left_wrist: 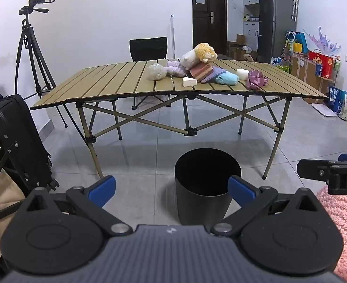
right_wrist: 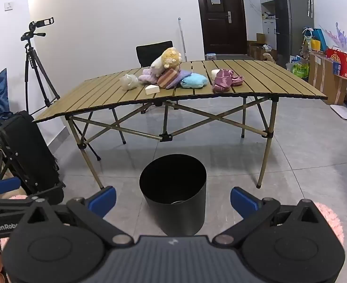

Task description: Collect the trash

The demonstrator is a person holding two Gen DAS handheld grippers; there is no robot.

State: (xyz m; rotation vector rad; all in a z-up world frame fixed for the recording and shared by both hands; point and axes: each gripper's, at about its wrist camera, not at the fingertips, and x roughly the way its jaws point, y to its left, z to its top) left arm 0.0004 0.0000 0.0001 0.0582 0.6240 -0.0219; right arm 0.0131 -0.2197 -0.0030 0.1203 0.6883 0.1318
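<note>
A black round bin (left_wrist: 197,202) stands open on the tiled floor in front of a slatted folding table (left_wrist: 102,82). On the table lie a crumpled clear plastic bag (left_wrist: 156,71), a white wedge (left_wrist: 189,81), a white roll (left_wrist: 242,73), a purple pouch (left_wrist: 256,79) and a pile of plush toys (left_wrist: 201,54). My left gripper (left_wrist: 172,185) hangs open and holds nothing, low over the floor just before the bin. My right gripper (right_wrist: 173,195) is open too, above the bin (right_wrist: 180,214), far from the table (right_wrist: 256,80) and from the bag (right_wrist: 129,81).
A camera on a tripod (left_wrist: 29,47) and a black suitcase (left_wrist: 24,141) stand at the left. A black chair (left_wrist: 148,48) sits behind the table. Boxes and bags (left_wrist: 315,66) line the right wall. Pink fluffy fabric (left_wrist: 343,224) shows at the lower right.
</note>
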